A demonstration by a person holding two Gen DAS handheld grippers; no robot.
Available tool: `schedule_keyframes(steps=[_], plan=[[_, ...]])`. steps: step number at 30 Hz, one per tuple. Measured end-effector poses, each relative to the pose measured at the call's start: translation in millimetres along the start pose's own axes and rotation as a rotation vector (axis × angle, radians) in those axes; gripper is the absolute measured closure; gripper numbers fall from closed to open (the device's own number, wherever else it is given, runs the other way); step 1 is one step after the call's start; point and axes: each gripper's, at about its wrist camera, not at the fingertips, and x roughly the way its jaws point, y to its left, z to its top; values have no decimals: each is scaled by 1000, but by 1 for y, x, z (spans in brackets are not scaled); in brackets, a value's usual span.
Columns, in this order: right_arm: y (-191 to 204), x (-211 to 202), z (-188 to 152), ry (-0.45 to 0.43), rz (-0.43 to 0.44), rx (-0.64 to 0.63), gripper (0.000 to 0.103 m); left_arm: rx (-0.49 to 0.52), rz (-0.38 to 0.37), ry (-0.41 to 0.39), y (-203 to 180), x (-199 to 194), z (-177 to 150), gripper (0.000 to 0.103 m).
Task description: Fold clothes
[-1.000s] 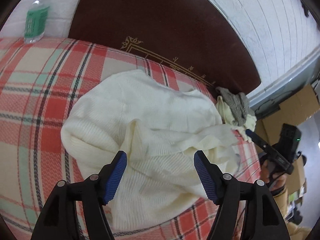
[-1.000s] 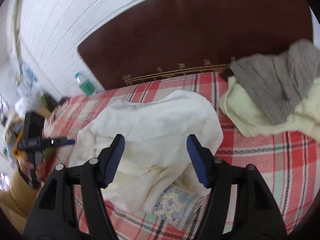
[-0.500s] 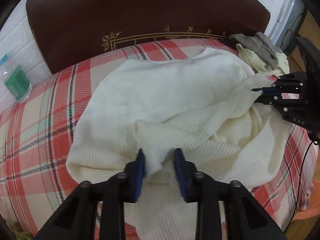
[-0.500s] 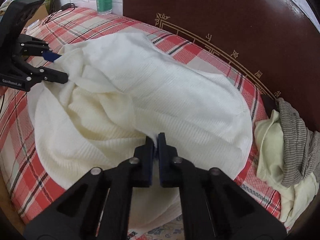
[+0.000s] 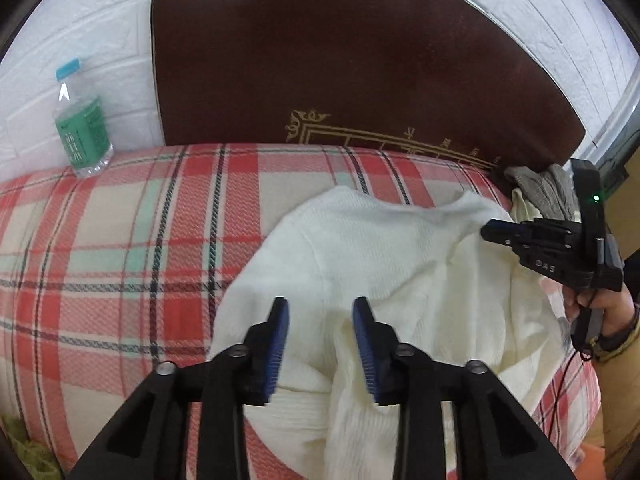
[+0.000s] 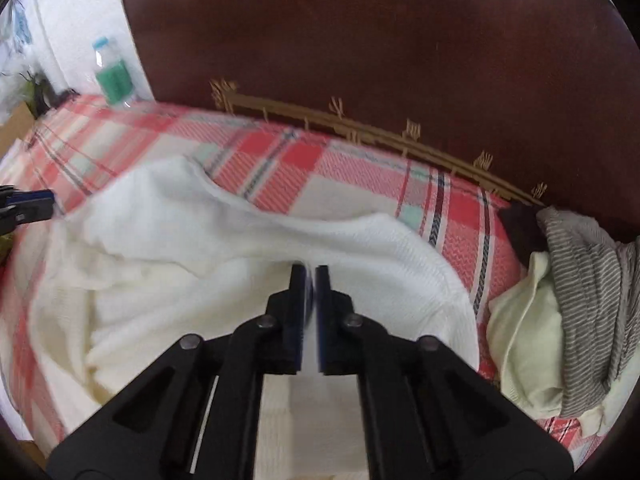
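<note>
Your left claw [image 5: 320, 340] was spread, its blue pads apart, with a raised ridge of the white sweater [image 5: 360, 248] lying between them but gripped by neither. Your right claw [image 6: 311, 304] was pressed together on a fold of the same sweater, the knit bunched at its tips; in the left view that claw sat off to the right of the left one, at the sweater's far right edge. The sweater lay rumpled on the plaid blanket [image 5: 120, 240], directly beneath and ahead of both claws, not yet flat or folded by my reading. From here the main risk was uneven handling: with only one claw holding, any pull from the right could have dragged the whole sweater sideways and deepened the creases. If the left claw had closed where it was, it could have caught a double layer. To the right of the right claw lay a pile of other clothes [image 6: 560, 320], near enough to be snagged. Farther off, left of the left claw, a water bottle [image 5: 82, 120] stood by the dark headboard [image 5: 340, 60].
</note>
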Motion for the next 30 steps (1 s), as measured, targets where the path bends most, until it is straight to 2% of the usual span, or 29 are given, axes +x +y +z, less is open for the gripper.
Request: schedule_keyframes(steps=[1, 2, 3, 4, 5, 6, 8, 10, 12, 13, 14, 15, 20, 22, 23, 24, 25, 30], plan=[[-2, 0, -3, 2, 7, 11, 80, 16, -14, 6, -3, 0, -4, 45], [-5, 1, -7, 4, 15, 22, 77, 37, -27, 12, -8, 0, -8, 37], [-7, 0, -10, 4, 23, 32, 76, 59, -37, 17, -13, -1, -11, 33], [-10, -10, -17, -14, 40, 35, 70, 89, -31, 22, -19, 0, -12, 26], [-12, -20, -23, -32, 58, 38, 59, 124, -13, 26, -26, 3, -13, 25], [-15, -31, -29, -49, 75, 40, 55, 160, 5, 31, -32, 5, -14, 25], [-20, -51, -43, -84, 109, 44, 53, 220, 41, 41, -43, 11, -16, 25], [-17, -69, -61, -99, 141, 6, 53, 237, 72, 54, -46, 17, -17, 25], [-2, -72, -72, -93, 122, -84, 53, 255, 103, 67, -48, 24, -18, 30], [5, -73, -77, -91, 112, -129, 53, 263, 119, 73, -50, 27, -18, 41], [13, -75, -83, -88, 102, -173, 53, 272, 135, 79, -51, 31, -19, 57], [20, -76, -88, -85, 93, -218, 53, 281, 151, 86, -52, 34, -19, 64], [58, -76, -112, -72, 44, -440, 53, 294, 232, 95, -53, 40, -17, 89], [70, -66, -111, -63, 30, -491, 53, 261, 241, 81, -48, 35, -11, 92], [74, -62, -109, -59, 24, -510, 62, 243, 240, 71, -45, 32, -7, 92], [69, -62, -102, -66, 25, -480, 76, 224, 240, 61, -41, 29, -3, 93], [63, -63, -94, -73, 25, -451, 100, 211, 242, 50, -39, 25, 1, 93], [37, -65, -58, -107, 25, -301, 101, 175, 286, -26, -29, 2, 22, 93]])
